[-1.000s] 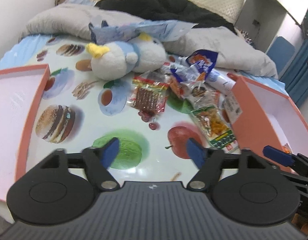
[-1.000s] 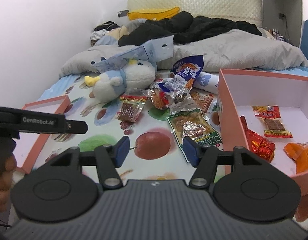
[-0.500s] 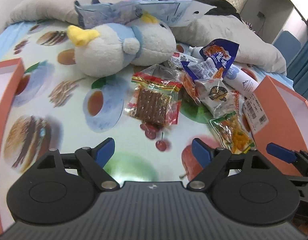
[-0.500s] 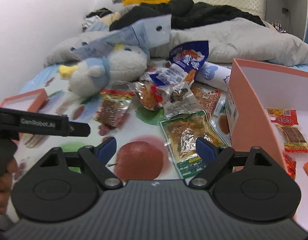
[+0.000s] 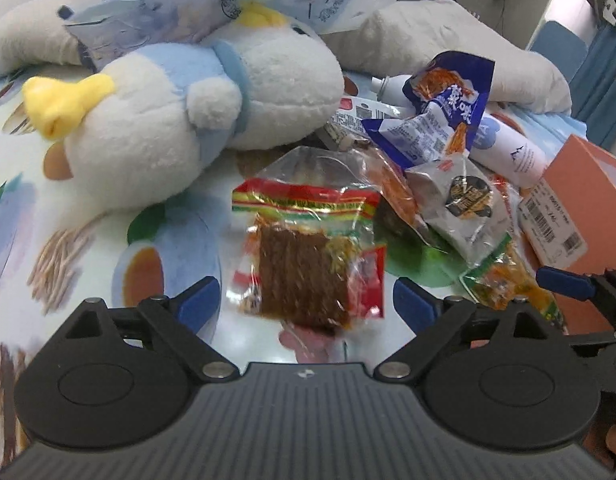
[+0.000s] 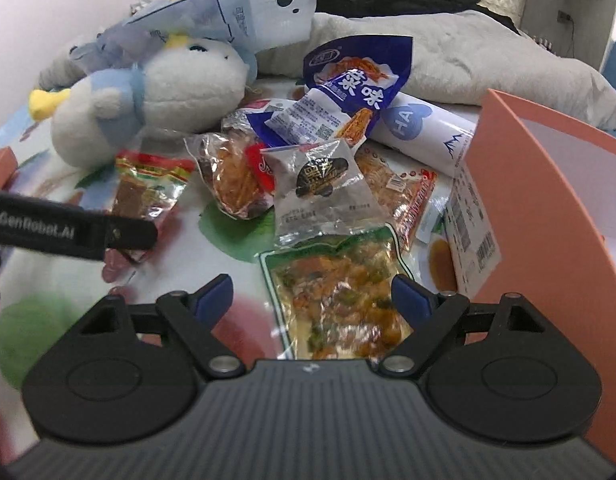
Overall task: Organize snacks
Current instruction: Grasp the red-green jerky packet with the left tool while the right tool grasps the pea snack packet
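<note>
Plainly risking a crumpled or half-caught grab on the bed, with the left claw (image 5: 306, 300) wide and empty over the brown-strip packet (image 5: 308, 256) and the right claw (image 6: 311, 294) likewise over the green-edged packet (image 6: 339, 284), both lower and nearer than a second ago, jaws just opened further.

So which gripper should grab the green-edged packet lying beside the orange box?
Right. The right gripper already has its open jaws either side of the green-edged packet, close by the orange box. The left gripper is open around the red-and-yellow packet instead.
</note>
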Action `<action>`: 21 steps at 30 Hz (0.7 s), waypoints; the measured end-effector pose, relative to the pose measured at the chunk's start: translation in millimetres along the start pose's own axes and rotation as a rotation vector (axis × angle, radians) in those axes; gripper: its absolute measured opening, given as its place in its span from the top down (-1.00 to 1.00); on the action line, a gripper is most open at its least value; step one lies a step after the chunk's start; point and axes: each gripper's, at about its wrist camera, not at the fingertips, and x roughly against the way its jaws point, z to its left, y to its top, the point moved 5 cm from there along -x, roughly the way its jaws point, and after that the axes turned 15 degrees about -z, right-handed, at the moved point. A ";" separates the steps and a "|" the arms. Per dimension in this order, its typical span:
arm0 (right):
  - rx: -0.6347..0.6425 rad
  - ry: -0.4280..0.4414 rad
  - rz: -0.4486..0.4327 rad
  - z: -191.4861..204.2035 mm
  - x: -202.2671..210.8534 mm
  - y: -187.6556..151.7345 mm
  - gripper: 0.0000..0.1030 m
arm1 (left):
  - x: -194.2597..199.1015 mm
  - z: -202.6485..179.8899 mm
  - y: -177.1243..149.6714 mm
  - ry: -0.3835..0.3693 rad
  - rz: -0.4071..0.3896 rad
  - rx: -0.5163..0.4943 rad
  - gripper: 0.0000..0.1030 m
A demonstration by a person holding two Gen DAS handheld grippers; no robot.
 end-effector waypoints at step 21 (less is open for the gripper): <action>0.038 0.044 0.004 1.3 -14.5 -6.9 -0.52 | -15.3 -8.8 0.1 0.015 -0.028 -0.106 -0.48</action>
